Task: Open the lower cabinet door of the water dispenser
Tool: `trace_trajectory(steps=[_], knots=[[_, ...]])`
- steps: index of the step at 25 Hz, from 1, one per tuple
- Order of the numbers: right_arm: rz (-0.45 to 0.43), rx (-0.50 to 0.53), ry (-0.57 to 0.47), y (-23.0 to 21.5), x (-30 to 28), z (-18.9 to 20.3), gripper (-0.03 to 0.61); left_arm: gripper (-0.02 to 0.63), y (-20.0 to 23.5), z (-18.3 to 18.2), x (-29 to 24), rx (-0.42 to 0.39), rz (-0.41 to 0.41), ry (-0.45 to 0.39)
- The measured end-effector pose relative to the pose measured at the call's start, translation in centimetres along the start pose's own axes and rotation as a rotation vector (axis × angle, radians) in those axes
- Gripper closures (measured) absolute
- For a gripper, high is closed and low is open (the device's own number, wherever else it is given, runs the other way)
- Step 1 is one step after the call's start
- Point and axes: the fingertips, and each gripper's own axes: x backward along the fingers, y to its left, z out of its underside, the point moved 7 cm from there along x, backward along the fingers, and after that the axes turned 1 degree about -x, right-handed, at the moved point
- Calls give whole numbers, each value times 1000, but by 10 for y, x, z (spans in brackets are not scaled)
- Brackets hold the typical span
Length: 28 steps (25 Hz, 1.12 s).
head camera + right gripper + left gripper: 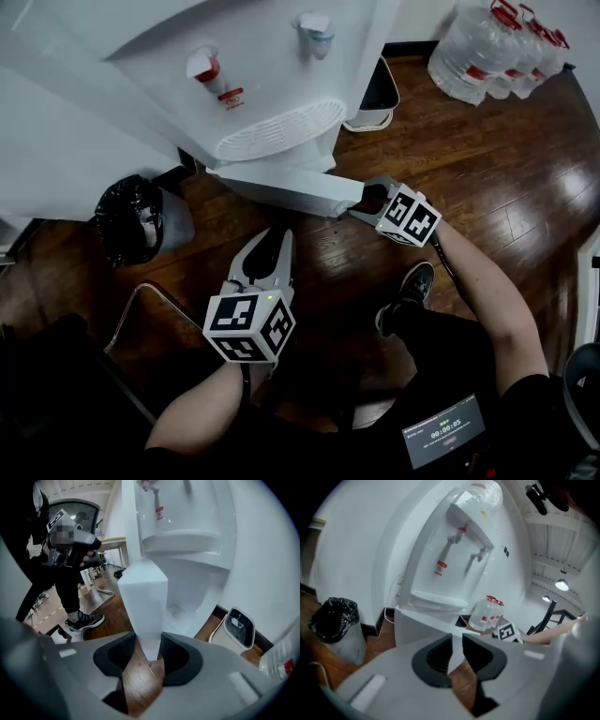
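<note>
- White plastic fills most of my feed: the water dispenser [272, 66] stands at the far edge of the wooden floor [525, 178], backed against the wall. It has a red tap [206, 70] and a blue tap [317, 33] above a slotted drip tray [281, 131].
- Its lower cabinet door [286, 187] is swung well out from the body, with the free edge pointing toward my right side.
- My right gripper [370, 202] is at that free edge. In the right gripper view the edge of the cabinet door [143, 602] runs down between the jaws and both dark pads sit against it, so the right gripper [149, 641] is clamped on the door.
- My left gripper [270, 242] hangs over bare floor nearer to me, apart from the door and aimed at the dispenser.
- In the left gripper view the jaws of the left gripper [457, 639] stand a narrow slot apart with nothing between them (only floorboards show through the gap).
- A bin [141, 220] with a black liner sits by the wall edge of the floor, just left of the dispenser.
- Several water bottles [492, 47] with red caps cluster in the far right corner of the floor.
- One dark shoe [405, 295] rests on the floor on the near side of the right gripper.
- In the right gripper view a person [65, 573] in dark trousers stands on the floor beyond the open door.
</note>
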Motion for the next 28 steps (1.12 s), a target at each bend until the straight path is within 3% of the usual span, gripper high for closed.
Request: trace_trajectory(steps=[8, 15, 17, 22, 25, 28], knots=[[-90, 82, 41, 90, -6, -12, 425, 525, -7, 12, 44, -22, 0, -30], [-117, 174, 36, 161, -9, -59, 451, 525, 25, 21, 87, -23, -137, -82], [-98, 244, 67, 179, -13, -73, 451, 525, 39, 22, 99, -22, -182, -93], [-84, 413, 138, 223, -30, -110, 457, 525, 83, 6, 132, 92, -294, -161], [-90, 413, 168, 236, -35, -128, 472, 525, 100, -12, 144, 146, -314, -225], [-93, 356, 164, 241, -43, -140, 491, 525, 105, -19, 151, 122, -313, -248]])
